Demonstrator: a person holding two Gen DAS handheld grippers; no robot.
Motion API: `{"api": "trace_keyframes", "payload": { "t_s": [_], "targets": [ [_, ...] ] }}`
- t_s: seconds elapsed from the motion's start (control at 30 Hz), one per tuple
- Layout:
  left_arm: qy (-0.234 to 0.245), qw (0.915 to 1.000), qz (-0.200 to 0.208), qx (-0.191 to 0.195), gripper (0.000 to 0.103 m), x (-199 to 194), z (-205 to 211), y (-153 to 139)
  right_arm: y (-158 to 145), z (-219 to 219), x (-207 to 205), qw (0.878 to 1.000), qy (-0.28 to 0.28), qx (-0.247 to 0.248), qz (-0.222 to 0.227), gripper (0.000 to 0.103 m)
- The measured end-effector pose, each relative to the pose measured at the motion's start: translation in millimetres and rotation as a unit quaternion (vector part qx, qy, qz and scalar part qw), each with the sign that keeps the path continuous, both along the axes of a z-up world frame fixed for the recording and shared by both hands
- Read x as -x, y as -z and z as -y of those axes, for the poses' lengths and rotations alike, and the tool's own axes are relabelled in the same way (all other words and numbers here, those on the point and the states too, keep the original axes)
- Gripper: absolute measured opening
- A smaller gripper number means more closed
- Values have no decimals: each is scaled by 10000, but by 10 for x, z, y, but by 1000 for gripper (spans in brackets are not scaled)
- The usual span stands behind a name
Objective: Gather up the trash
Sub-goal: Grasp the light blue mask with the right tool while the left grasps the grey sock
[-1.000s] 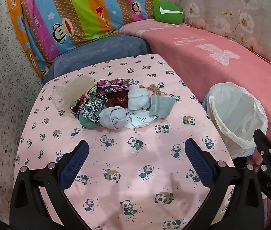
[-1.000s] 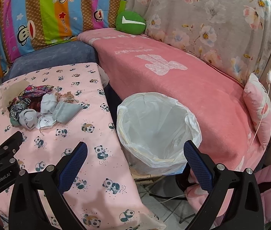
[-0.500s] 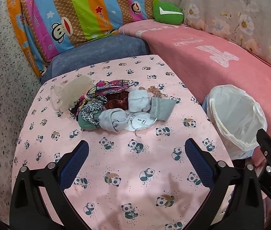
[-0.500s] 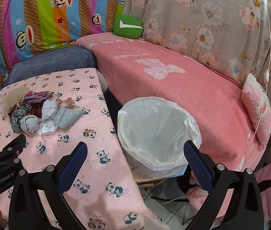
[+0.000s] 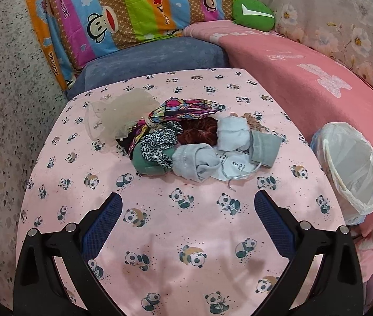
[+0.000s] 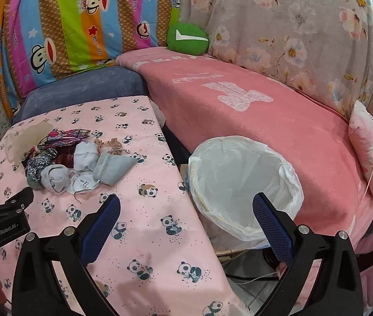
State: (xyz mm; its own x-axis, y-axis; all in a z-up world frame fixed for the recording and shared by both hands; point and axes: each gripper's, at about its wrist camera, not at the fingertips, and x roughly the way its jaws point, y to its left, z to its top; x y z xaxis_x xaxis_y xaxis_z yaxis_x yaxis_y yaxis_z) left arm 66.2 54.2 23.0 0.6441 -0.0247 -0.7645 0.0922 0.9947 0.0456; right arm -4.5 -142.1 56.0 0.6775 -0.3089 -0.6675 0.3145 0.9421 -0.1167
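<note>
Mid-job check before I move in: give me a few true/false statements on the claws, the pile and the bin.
1. Both claws hold nothing. True: the left claw and right claw are open and empty.
2. The bin already holds trash. False: its white liner looks empty.
3. The pile lies on the panda-print table. True.
4. The face mask is under the green cushion. False: it lies at the pile's near edge; the green cushion is on the sofa.
5. The bin stands on the table. False: beside it, lower.

Black claw point(image 5: 187, 210), blue ribbed pads point(image 5: 102, 223)
</note>
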Motion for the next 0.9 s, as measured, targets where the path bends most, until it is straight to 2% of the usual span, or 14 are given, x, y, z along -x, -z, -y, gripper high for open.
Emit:
{"api": "trace_keyframes", "payload": {
  "t_s": [0.33, 0.57, 0.63, 0.7, 0.77, 0.9],
  "targets": [
    [-195, 9992, -203, 269, 95, -349, -262, 225, 208, -160, -404, 9992, -244, -264, -152, 96],
    [-100, 9966, -526, 633, 94, -639, -199, 448, 436, -239, -710, 9973, -389, -520, -332, 95],
    [-59, 9949, -627, 782, 91, -725, -153, 503, 511, -244, -817, 9962, -423, -651, -395, 91],
    [-19, 9933, -734, 896, 79, -808, -117, 553, 589, -246, -933, 9939, -487, -857, -490, 86],
    [-37, 9915, -838, 990, 77, -890, -100, 614, 651, -259, -1038, 9915, -527, -1061, -538, 81],
    [-32, 9882, -1022, 1140, 65, -1014, -86, 727, 765, -335, -1229, 9876, -658, -1300, -588, 81]
  ]
}}
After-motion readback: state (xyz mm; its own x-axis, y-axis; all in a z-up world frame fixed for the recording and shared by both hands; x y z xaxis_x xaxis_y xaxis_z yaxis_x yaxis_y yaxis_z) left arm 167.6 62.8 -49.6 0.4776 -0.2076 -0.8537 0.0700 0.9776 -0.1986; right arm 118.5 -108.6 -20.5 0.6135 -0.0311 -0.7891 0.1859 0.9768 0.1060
